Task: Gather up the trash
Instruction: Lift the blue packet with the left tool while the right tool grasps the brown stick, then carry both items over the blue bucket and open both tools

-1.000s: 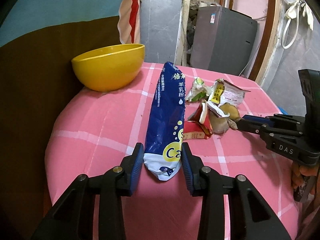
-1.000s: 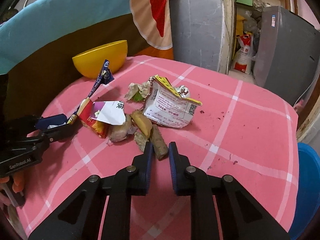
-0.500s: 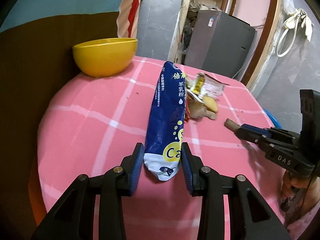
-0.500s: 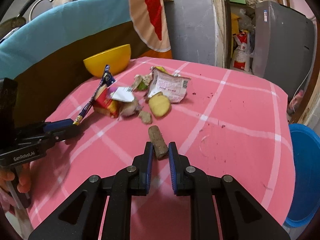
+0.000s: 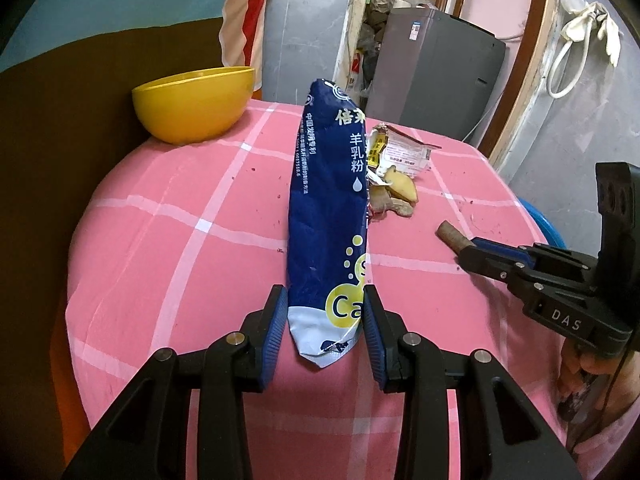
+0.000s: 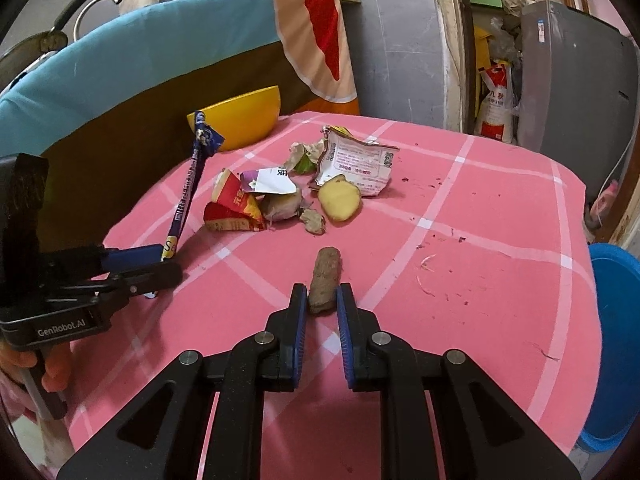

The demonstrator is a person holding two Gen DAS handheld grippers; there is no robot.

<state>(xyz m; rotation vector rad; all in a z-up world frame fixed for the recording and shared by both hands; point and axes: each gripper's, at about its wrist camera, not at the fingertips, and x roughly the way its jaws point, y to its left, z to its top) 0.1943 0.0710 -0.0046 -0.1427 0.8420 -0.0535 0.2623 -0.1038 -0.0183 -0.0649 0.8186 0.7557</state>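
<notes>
The left gripper (image 5: 324, 320) is clamping the lower end of a blue sachet (image 5: 328, 216), its two pads pressing the packet from either side. The sachet is pointing away from the camera, above the pink checked cloth (image 5: 180, 248). In the right wrist view the same sachet (image 6: 188, 184) is showing edge-on, slanting up from the left gripper (image 6: 160, 258) toward the yellow bowl (image 6: 244, 120).

The right gripper (image 6: 322, 304) is gripping a brown stub (image 6: 325, 280) at its near end, jaws narrow around it. In the left wrist view the stub (image 5: 452, 236) is sticking out beyond the right gripper (image 5: 466, 248). Whether it is clear of the cloth cannot be told.

The remaining trash is lying in a cluster near the middle of the table, well apart from both grippers: a red wrapper (image 6: 232, 208) with a torn white paper (image 6: 270, 180) over it, a white printed packet (image 6: 352, 160) standing crumpled, a yellow slice (image 6: 340, 200) just in front of that packet, a small brown scrap (image 6: 314, 220) beside the slice, and a crumpled greenish piece (image 6: 304, 156) behind. Dark crumbs are dotting the cloth to the right of the cluster.

The bowl (image 5: 194, 108) is sitting at the far left edge of the table. A blue bin (image 6: 616, 332) is standing on the floor off the table's right side. A hand (image 6: 52, 368) is holding the left gripper's handle.
</notes>
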